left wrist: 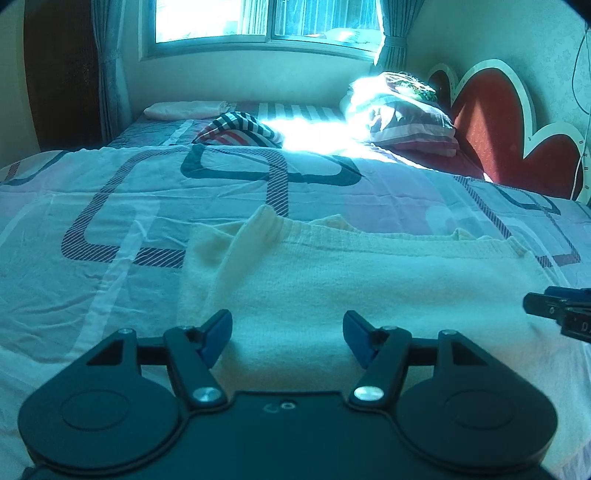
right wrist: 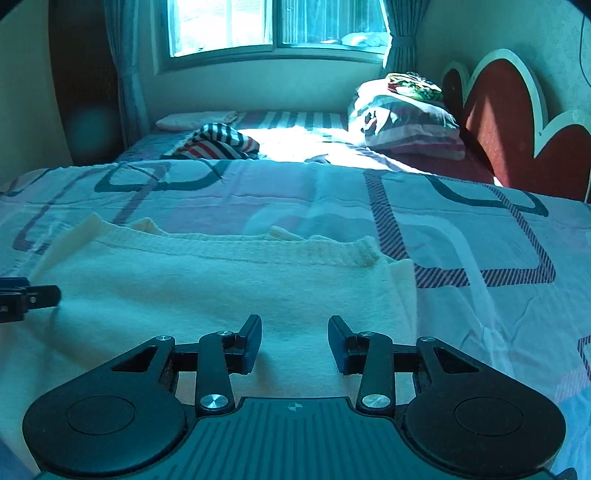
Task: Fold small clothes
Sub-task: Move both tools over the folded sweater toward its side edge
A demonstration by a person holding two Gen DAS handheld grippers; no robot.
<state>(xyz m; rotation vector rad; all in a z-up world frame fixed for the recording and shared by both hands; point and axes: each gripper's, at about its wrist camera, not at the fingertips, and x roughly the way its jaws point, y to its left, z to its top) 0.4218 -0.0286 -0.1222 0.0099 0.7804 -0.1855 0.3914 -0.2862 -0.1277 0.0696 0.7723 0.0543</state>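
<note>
Both grippers, left gripper and right gripper, hang released above our cream knit garment; it lies flat on the patterned bedsheet; we judge them spread toward opposite sides for an even fold.

Patterned bedsheet, striped cloth near pillow stack, red heart headboard, curtained window behind
</note>
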